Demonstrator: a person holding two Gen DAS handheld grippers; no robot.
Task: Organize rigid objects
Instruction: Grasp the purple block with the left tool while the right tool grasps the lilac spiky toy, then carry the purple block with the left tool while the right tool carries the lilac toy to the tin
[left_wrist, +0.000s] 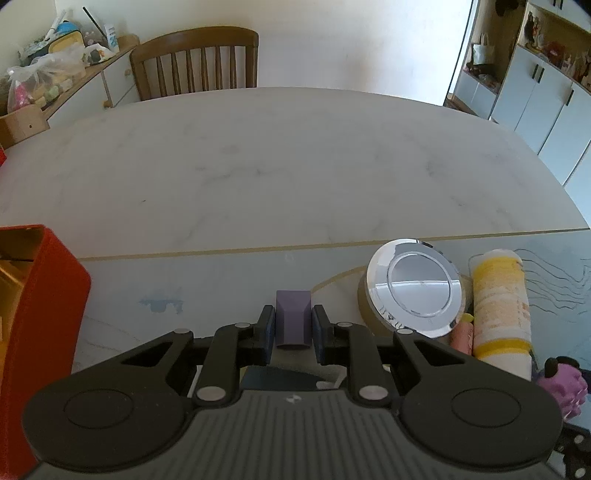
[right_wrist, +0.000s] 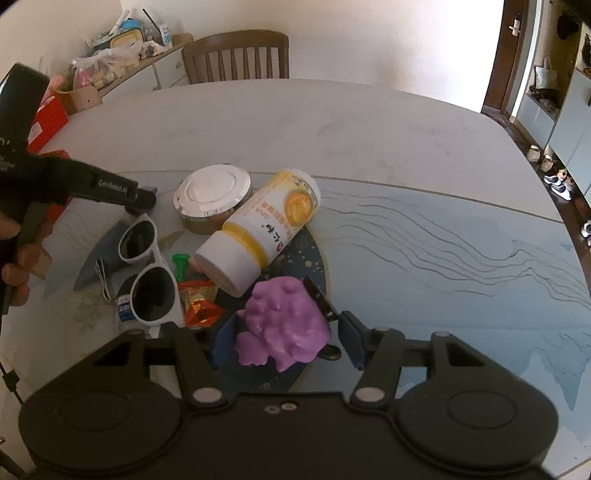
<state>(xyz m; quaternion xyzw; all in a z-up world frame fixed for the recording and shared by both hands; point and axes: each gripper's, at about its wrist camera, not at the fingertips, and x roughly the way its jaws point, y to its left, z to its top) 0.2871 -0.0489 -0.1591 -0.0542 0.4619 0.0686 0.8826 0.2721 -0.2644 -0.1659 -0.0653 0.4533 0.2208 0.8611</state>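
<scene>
Two grippers: left gripper (left_wrist: 293, 325) jaws pinch a small matte purple block (left_wrist: 293, 318); right gripper (right_wrist: 288, 338) jaws half-open, flanking a lumpy purple toy (right_wrist: 286, 325) on the worktop (right_wrist: 406, 258), contact unclear.

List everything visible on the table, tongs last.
purple block: 1, purple, between left tongs' pads
purple lumpy toy: 1, purple, between right tongs' pads, on dark round mat
bottle: 1, white and yellow, lying on its side
round tin: 1, silver lid, behind bottle
sunglasses: 1, white frame, left of bottle
snack wrapper: 1, orange-red, beside sunglasses
red box: 1, red, table's left edge
chair: 1, brown, far side
left tongs: shut on block
right tongs: around toy, contact unclear
</scene>
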